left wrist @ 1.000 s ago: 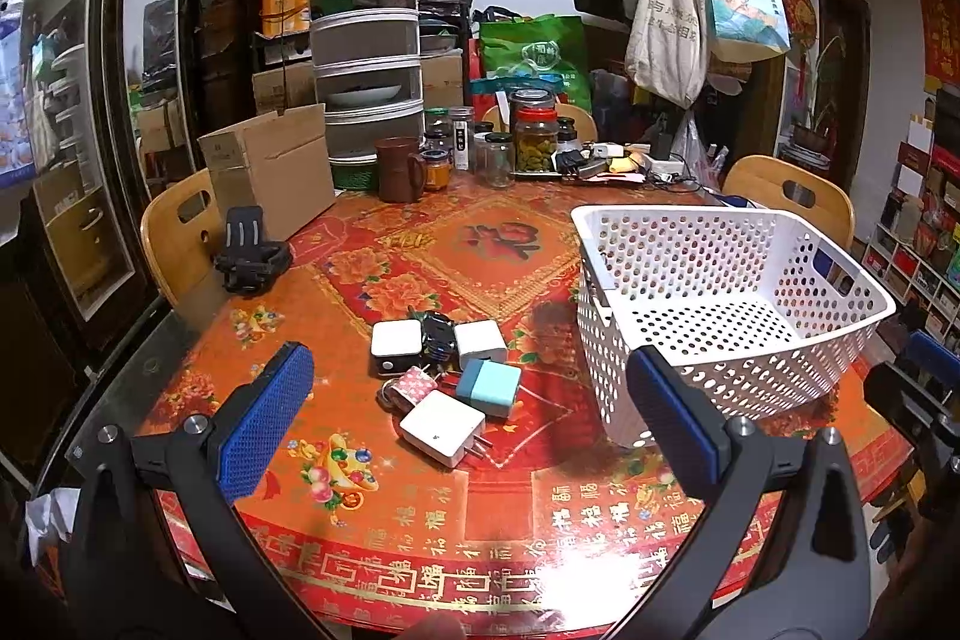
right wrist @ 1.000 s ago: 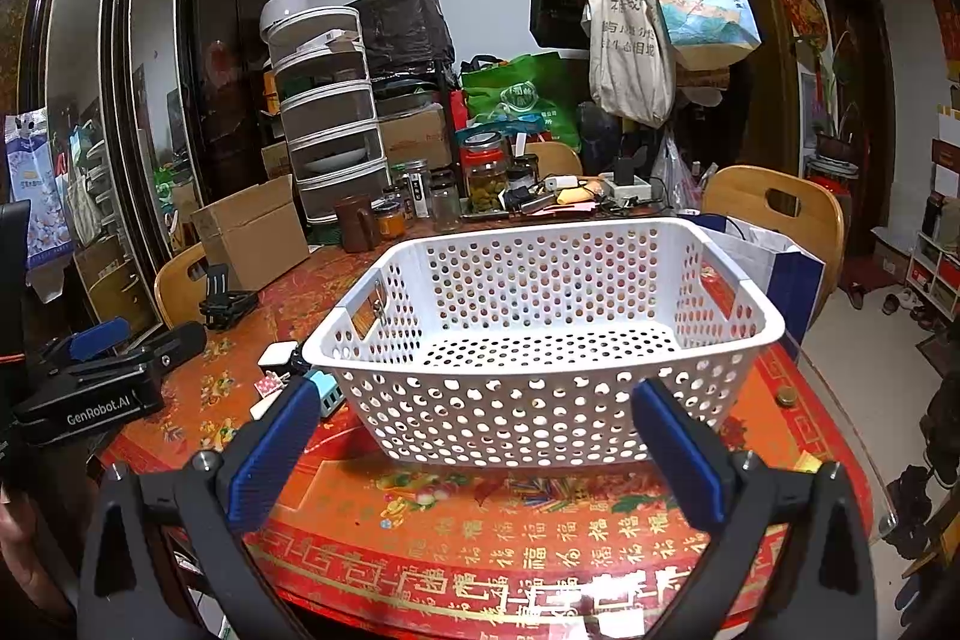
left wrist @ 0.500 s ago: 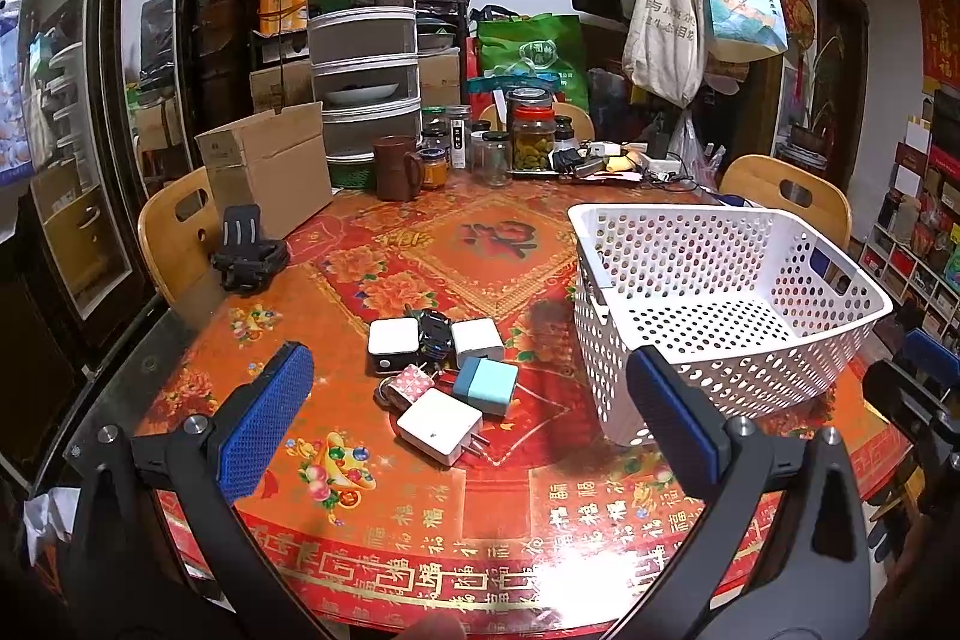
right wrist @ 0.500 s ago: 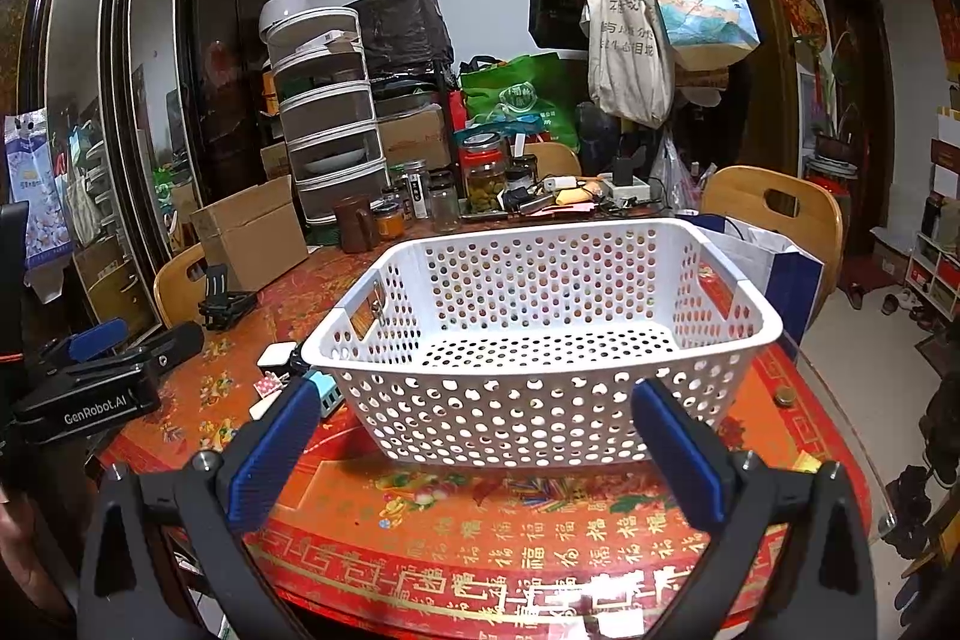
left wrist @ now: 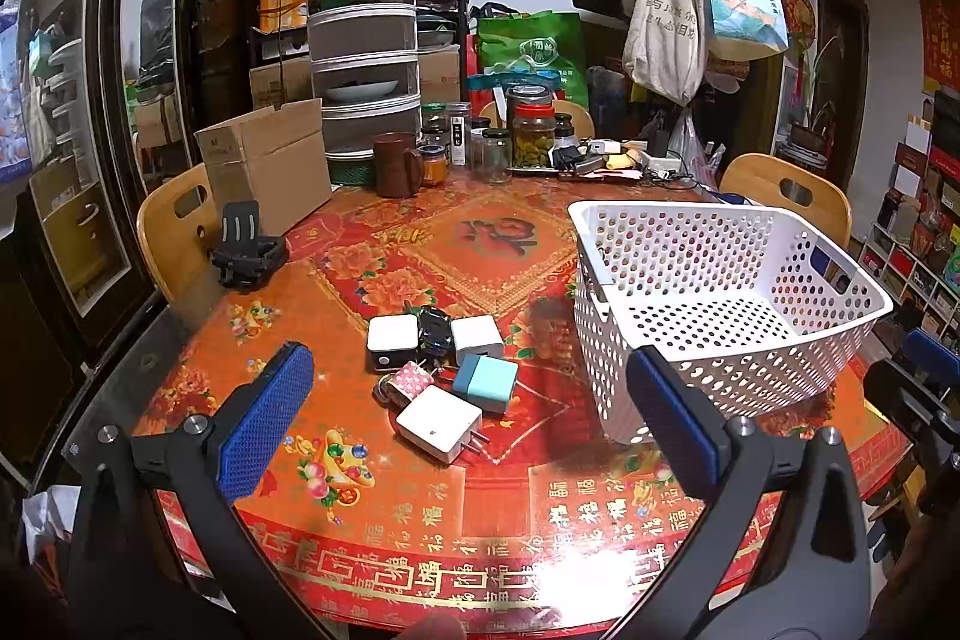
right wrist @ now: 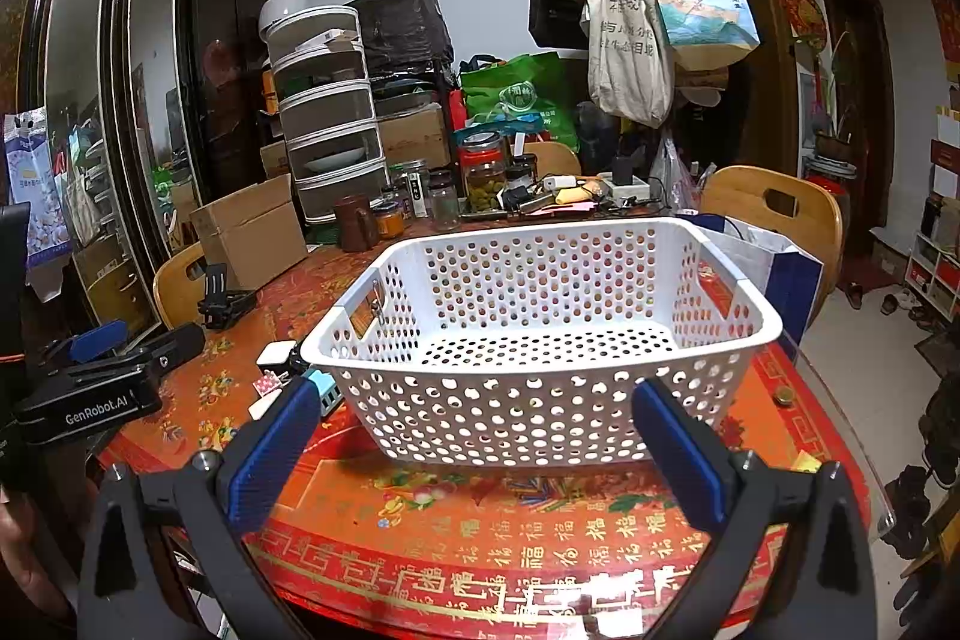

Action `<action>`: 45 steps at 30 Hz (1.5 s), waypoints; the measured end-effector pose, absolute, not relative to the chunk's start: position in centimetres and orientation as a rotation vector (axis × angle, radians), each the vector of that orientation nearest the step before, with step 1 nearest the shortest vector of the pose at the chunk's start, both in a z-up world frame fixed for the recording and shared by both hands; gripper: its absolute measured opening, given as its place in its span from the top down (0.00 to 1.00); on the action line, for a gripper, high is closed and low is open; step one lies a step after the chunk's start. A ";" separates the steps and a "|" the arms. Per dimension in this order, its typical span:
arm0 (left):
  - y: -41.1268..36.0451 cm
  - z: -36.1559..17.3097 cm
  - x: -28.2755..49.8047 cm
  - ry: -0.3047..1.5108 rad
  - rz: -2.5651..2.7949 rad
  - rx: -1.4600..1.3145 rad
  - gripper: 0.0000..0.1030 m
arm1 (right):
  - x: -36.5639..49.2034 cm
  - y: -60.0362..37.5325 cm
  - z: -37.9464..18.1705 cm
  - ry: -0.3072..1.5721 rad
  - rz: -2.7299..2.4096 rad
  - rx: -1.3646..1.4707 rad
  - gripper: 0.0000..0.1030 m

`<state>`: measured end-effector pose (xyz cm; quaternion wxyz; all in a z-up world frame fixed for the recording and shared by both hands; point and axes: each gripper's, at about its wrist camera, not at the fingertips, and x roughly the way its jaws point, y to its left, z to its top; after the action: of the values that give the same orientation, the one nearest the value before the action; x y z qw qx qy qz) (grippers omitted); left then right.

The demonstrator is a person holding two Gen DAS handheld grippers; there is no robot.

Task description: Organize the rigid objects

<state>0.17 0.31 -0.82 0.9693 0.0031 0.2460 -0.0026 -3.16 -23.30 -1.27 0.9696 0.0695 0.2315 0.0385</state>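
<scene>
Both tongs, left (left wrist: pixel 468 421) and right (right wrist: pixel 474 445), gape wide, holding nothing. The basket (right wrist: pixel 540 370), frame centre, is empty; chargers (left wrist: pixel 444 370) cluster left of it.

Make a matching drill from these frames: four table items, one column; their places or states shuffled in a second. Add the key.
Items
1. white perforated plastic basket
2. white square charger with metal prongs
3. teal and white cube charger
4. brown cardboard box

Places or states
A. flaps open, at the table's far left edge
B. nearest the left gripper, prongs pointing toward the basket
C. empty
D. just behind the pronged charger

Pairs: 1-C, 2-B, 3-D, 4-A
</scene>
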 end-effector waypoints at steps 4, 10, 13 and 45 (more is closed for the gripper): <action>0.3 -0.8 0.2 0.498 -0.005 0.006 0.00 | -3.1 -23.3 -1.3 0.469 0.078 0.139 0.00; 0.3 -0.9 0.2 0.498 -0.004 0.006 0.00 | -3.2 -23.3 -1.3 0.468 0.077 0.139 0.00; 0.3 -0.9 0.2 0.498 -0.005 0.006 0.00 | -3.2 -23.3 -1.3 0.469 0.077 0.138 0.00; 6.9 -14.5 10.6 0.868 0.030 -0.005 0.00 | 11.3 -39.6 -5.9 0.811 -0.215 0.214 0.58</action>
<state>10.60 6.88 -14.47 0.9071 -0.0025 0.4206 0.0146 11.28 -39.60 -5.89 0.9076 0.1038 0.3931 -0.1043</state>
